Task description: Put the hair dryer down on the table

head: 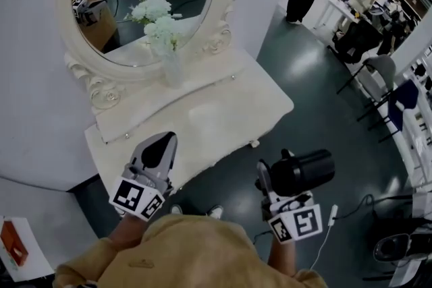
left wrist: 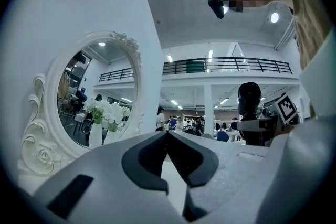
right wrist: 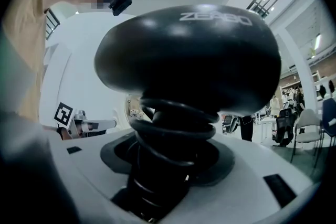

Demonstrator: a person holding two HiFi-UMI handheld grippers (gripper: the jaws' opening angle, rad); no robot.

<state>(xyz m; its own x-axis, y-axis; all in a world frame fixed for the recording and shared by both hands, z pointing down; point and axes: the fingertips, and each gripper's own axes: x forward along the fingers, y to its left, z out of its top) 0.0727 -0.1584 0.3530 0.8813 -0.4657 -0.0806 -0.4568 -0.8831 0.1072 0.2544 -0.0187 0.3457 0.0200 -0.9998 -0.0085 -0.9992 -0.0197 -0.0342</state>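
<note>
Nearest us, our right tool (head: pixel 270 187) is clamped on the hair dryer (head: pixel 305 172) by its cord-wrapped handle, in the air off the bench's front edge, so nothing's set down yet. Our left tool (head: pixel 159 153) is pinched closed w/ nothing in it, over the bench (head: pixel 229 111). We reckon 1 step's left: carry over, lower & release.

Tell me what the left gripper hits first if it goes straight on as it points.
Probably nothing close: the left gripper aims over the table, right of the mirror, just past the wall and into the open hall. Depth is unclear.
</note>
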